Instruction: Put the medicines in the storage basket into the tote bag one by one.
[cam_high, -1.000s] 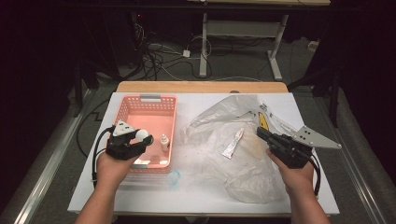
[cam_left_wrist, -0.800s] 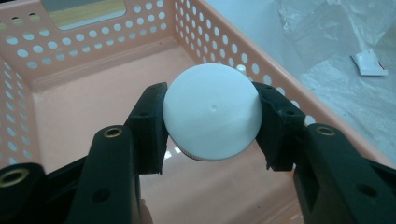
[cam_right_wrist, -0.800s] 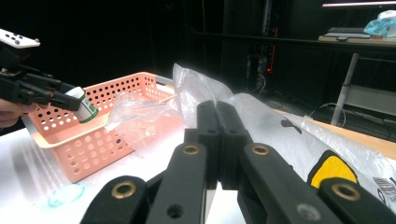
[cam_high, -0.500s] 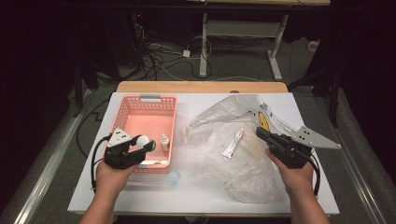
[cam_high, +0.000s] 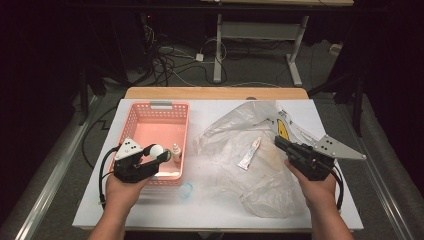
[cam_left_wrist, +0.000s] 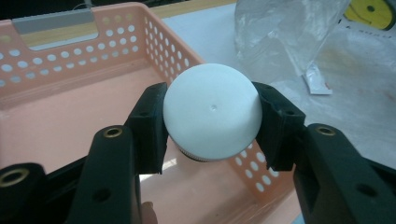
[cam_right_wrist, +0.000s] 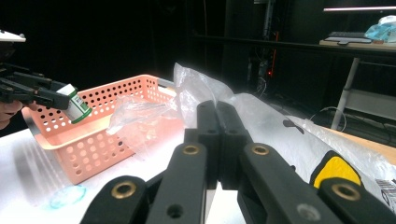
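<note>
My left gripper (cam_high: 159, 154) is shut on a bottle (cam_high: 156, 150) with a white domed cap, and its pads press the cap's two sides (cam_left_wrist: 212, 114). From the right gripper view the bottle (cam_right_wrist: 77, 105) has a green label and hangs over the near right corner of the pink basket (cam_high: 160, 105). My right gripper (cam_high: 278, 142) is shut and holds nothing. Its jaws (cam_right_wrist: 217, 116) rest together over the crumpled clear plastic bag (cam_high: 240, 135).
A small bottle (cam_high: 176, 152) stands inside the basket by its right wall. A white tube (cam_high: 249, 153) and a yellow item (cam_high: 283, 131) lie in the bag. A bluish clear ring (cam_high: 186, 190) lies on the white table in front of the basket.
My left hand has drawn slightly toward the table's near edge, still holding the bottle. The right hand has stayed put.
</note>
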